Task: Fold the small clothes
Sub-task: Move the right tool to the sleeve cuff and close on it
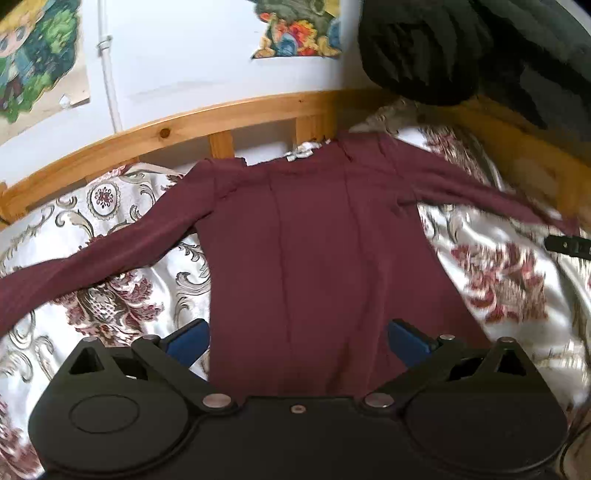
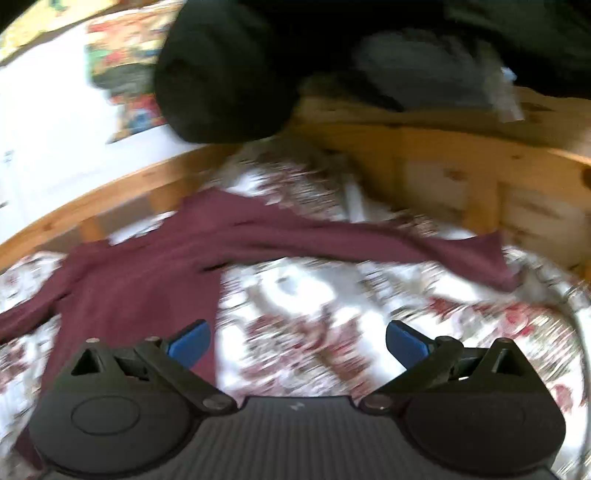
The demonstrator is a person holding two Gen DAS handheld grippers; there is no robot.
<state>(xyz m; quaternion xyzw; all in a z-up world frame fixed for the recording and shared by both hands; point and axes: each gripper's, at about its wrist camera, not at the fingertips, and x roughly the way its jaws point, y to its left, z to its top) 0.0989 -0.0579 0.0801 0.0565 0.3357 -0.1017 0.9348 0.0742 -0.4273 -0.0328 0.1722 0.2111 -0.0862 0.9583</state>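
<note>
A maroon long-sleeved top (image 1: 314, 236) lies flat on a floral bedspread (image 1: 122, 295), collar toward the wooden headboard, sleeves spread out to both sides. My left gripper (image 1: 297, 341) is open, its blue pads above the hem end of the top's body. In the blurred right wrist view the top (image 2: 140, 269) lies at the left, with its right sleeve (image 2: 443, 247) stretched out ahead. My right gripper (image 2: 297, 341) is open and empty over the bedspread (image 2: 314, 295), just right of the top's body.
A wooden bed frame (image 1: 229, 114) curves round the far side, with a white wall and colourful posters (image 1: 299, 29) behind. A black bundle (image 1: 424, 51) sits at the far right corner. A black object (image 1: 569, 245) shows at the right edge.
</note>
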